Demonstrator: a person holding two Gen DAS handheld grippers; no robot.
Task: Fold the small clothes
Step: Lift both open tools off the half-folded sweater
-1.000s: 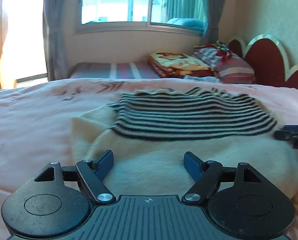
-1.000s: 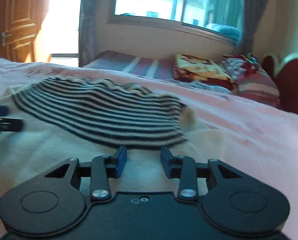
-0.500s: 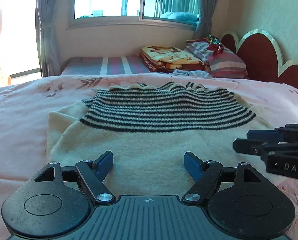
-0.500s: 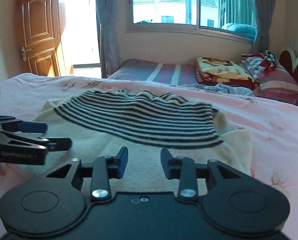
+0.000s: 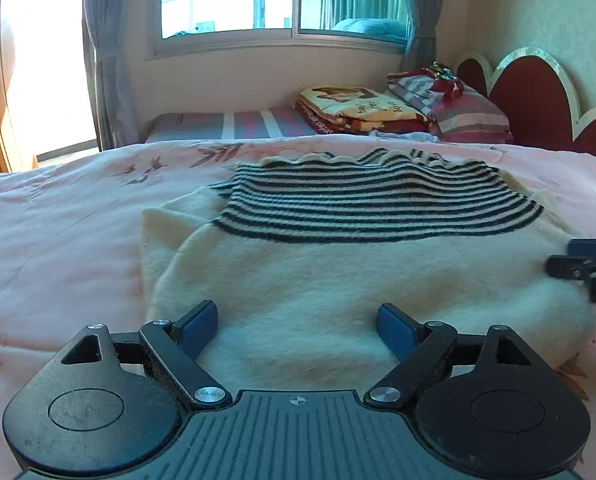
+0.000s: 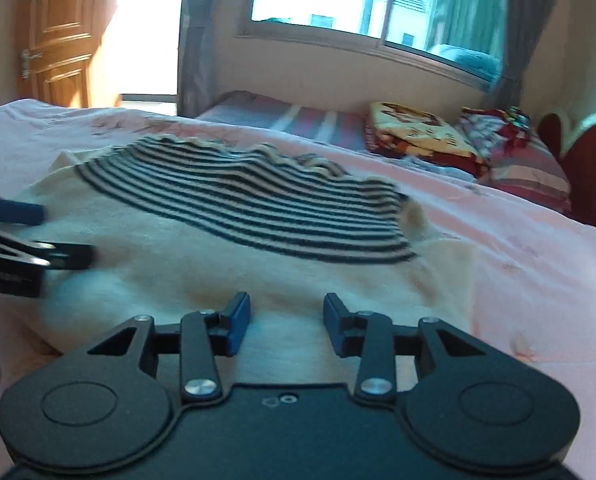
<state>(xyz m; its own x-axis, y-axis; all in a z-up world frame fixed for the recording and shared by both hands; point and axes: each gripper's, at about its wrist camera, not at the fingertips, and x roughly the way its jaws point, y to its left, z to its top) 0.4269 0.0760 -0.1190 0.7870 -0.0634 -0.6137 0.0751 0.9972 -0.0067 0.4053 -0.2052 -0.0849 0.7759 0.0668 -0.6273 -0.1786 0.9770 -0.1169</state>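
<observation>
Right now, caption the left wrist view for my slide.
Open left gripper above a cream sweater with striped hem on a pink bedspread.

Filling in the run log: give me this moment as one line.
task: fold small clothes | left gripper: open, just widened, empty | right gripper: open, empty | sweater: flat on bed

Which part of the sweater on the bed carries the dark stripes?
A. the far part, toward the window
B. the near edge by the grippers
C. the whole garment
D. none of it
A: the sweater is plain cream near the left gripper, with stripes only across its far part.
</observation>
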